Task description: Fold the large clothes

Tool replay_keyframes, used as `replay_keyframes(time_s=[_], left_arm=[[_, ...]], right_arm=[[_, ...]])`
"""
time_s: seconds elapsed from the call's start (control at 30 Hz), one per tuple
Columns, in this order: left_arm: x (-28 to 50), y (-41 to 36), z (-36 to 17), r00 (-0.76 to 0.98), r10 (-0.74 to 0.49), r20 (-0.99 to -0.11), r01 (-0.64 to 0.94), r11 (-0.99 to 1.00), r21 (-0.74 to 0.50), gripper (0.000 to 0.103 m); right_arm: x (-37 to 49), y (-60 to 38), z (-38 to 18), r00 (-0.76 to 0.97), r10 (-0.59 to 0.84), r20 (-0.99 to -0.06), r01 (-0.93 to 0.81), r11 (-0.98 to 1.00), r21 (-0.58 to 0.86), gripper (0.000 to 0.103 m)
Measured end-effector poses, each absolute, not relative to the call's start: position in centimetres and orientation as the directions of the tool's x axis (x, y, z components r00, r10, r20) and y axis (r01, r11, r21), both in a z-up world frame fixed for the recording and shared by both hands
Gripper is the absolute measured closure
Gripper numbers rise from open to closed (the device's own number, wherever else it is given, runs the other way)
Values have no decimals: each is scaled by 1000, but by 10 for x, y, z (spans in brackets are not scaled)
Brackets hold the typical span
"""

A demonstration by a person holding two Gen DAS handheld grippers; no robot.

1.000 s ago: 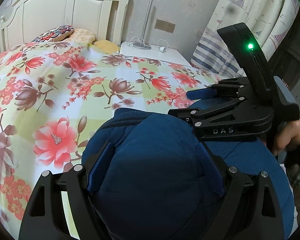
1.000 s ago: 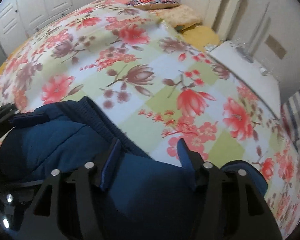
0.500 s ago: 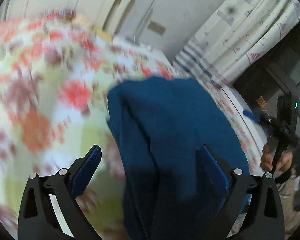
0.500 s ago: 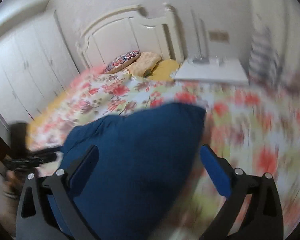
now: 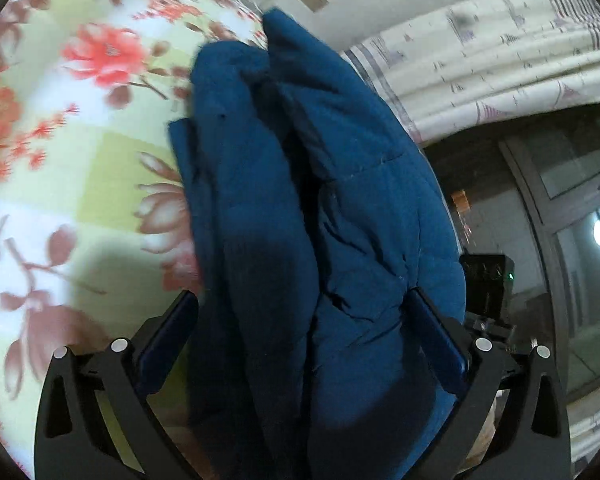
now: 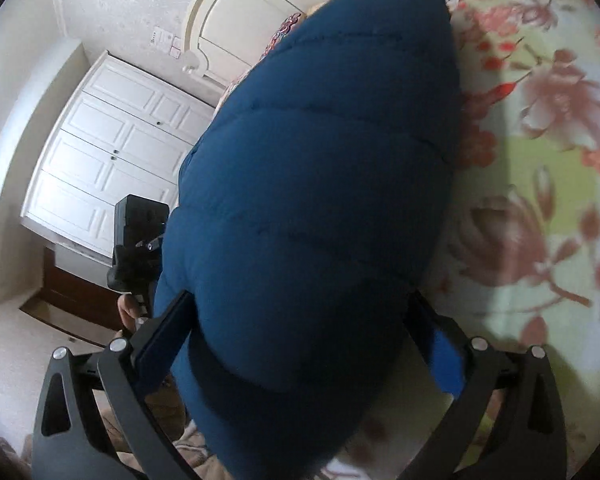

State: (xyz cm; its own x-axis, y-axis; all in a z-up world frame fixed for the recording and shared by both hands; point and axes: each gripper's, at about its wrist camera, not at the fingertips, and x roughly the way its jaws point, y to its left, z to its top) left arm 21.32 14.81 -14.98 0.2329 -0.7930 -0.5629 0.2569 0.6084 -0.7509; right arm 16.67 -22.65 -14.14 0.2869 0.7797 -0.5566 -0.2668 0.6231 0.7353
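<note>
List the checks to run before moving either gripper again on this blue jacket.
1. Left gripper let go: jaws opening, blue jacket between them but not clamped. Ok.
2. Right gripper let go: jaws stand wide around the jacket, not squeezing it. Ok.
3. Jacket supported: it lies on the floral bedspread. Ok.
4. Fold tidy: the left wrist view shows bunched, uneven layers with deep creases. Not ok.
5. Near edge of the jacket fully on the bed: hidden below both grippers. Cannot tell.
</note>
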Motion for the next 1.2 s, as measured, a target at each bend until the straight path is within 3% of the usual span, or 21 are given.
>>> replay_keyframes(time_s=[0.07, 0.1, 0.17, 0.27, 0.43, 0.67, 0.77, 0.8, 0.83, 0.87, 0.97, 1.03, 1.13, 1.2], left_arm=[[217, 138, -150, 187, -822, -538, 283, 570, -772, 8], [218, 135, -150, 176, -832, -525, 293, 554, -779, 10], [213, 131, -150, 195, -860, -472, 324, 511, -796, 29], [201, 127, -146, 266, -875, -405, 392, 482, -784, 43], [234, 94, -128, 327, -884, -333, 426, 453, -783, 50], [347, 44, -93, 391, -859, -330, 431, 488, -759, 51], [390, 27, -126, 381, -822, -423, 327, 548, -770, 50], [396, 21, -142, 376, -815, -440, 297, 556, -776, 48], [397, 22, -145, 391, -818, -421, 304, 547, -780, 41], [395, 23, -147, 397, -821, -410, 305, 540, -785, 40], [390, 28, -144, 389, -815, -430, 313, 556, -770, 34], [387, 40, -136, 417, -786, -457, 314, 596, -739, 26], [381, 39, -119, 468, -744, -477, 332, 648, -685, 24], [371, 44, -106, 531, -695, -485, 336, 698, -632, 19]], right_arm=[[163, -225, -139, 325, 772, -546, -297, 631, 716, 2], [159, -226, -137, 346, 768, -538, -311, 635, 707, 10], [147, -229, -130, 426, 733, -530, -357, 674, 646, 23], [140, -233, -116, 501, 694, -517, -407, 716, 567, 34], [171, -256, -75, 605, 629, -487, -435, 774, 460, 39], [282, -310, -49, 656, 584, -478, -361, 799, 481, 38], [330, -335, -96, 603, 542, -585, -224, 819, 528, 30], [337, -338, -107, 587, 527, -615, -179, 825, 537, 18], [336, -344, -111, 597, 541, -592, -177, 809, 561, 16], [331, -345, -109, 606, 540, -584, -180, 808, 561, 16], [311, -336, -83, 680, 404, -612, -137, 890, 435, 11], [292, -325, -60, 771, 260, -582, -76, 944, 321, 10], [275, -277, -31, 812, 303, -499, -208, 949, 237, 12], [271, -231, -26, 802, 294, -520, -277, 954, 111, 14]])
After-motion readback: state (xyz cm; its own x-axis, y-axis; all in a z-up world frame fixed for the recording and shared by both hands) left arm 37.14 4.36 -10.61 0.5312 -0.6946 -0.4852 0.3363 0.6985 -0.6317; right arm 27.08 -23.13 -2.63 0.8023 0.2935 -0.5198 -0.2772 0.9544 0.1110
